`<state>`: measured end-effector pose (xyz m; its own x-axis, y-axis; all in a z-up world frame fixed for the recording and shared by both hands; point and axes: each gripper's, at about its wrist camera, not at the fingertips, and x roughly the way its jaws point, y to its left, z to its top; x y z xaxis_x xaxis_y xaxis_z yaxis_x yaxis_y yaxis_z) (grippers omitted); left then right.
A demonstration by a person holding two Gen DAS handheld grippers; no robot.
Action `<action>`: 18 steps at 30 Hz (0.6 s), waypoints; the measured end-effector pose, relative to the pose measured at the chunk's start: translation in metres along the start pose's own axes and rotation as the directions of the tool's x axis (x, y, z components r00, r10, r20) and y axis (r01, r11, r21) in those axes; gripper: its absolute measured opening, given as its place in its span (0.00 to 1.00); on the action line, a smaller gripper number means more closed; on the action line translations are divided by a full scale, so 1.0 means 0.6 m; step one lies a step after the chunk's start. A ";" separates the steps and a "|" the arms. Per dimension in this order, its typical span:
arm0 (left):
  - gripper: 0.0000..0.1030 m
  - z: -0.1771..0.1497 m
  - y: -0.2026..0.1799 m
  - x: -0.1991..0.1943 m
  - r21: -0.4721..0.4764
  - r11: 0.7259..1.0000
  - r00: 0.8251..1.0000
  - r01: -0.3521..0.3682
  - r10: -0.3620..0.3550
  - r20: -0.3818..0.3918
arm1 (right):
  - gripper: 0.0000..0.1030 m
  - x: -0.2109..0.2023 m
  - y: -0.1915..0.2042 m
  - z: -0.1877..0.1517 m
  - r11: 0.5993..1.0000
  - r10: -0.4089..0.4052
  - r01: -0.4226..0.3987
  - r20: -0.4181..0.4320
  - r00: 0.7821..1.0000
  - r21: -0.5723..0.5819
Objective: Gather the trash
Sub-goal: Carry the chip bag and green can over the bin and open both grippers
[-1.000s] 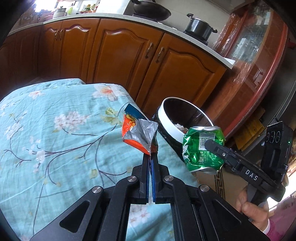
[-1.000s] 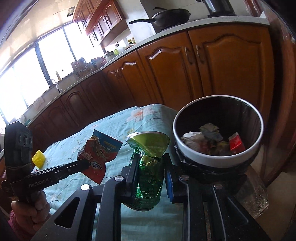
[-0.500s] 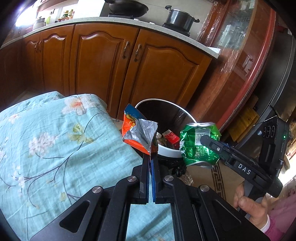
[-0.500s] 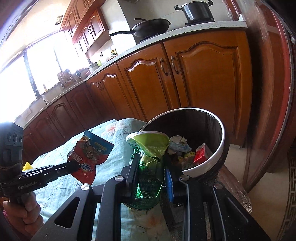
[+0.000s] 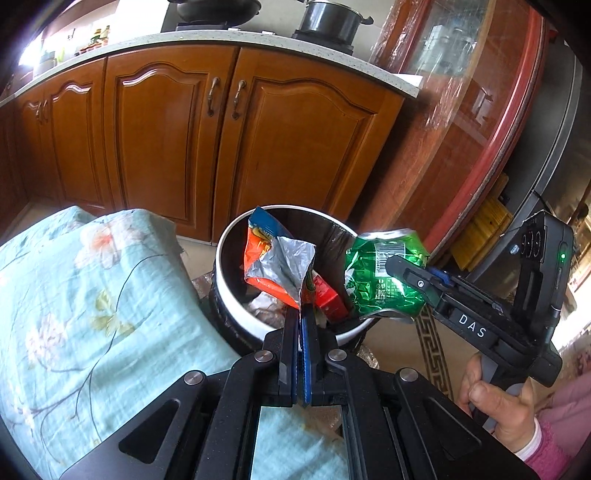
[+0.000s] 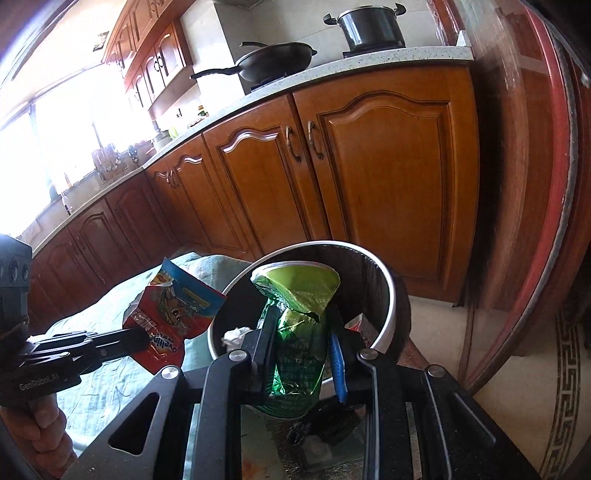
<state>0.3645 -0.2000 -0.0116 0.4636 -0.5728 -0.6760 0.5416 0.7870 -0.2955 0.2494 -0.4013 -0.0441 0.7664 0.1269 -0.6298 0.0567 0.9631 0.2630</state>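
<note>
My left gripper is shut on a red and blue snack wrapper with a silver inside and holds it over the white-rimmed trash bin. My right gripper is shut on a crushed green can and holds it over the same bin. The can and right gripper show at the right in the left wrist view. The wrapper and left gripper show at the left in the right wrist view. A red carton and crumpled paper lie in the bin.
A table with a light blue floral cloth stands left of the bin. Brown wooden cabinets run behind under a counter with a pot and a wok. A red-edged glass cabinet stands at the right.
Both grippers have moved from above the table toward the bin, carrying the wrapper and the can, and now hang over its opening. Both stay shut.
</note>
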 end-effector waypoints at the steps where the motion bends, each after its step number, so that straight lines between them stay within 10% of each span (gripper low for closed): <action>1: 0.00 0.004 -0.002 0.005 0.004 1.000 1.000 -0.001 0.001 -0.001 | 0.24 0.001 -0.001 0.003 1.000 -0.004 0.004 0.001 1.000 -0.004; 18: 0.00 0.041 -0.020 0.091 0.023 0.999 0.998 -0.023 0.025 -0.063 | 0.24 0.060 -0.008 0.030 0.995 -0.055 0.050 -0.070 0.996 -0.083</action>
<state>0.4007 -0.2460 -0.0282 0.4313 -0.5376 -0.7245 0.5464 0.7947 -0.2644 0.2882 -0.4056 -0.0550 0.7156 0.0896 -0.6927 0.0413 0.9846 0.1700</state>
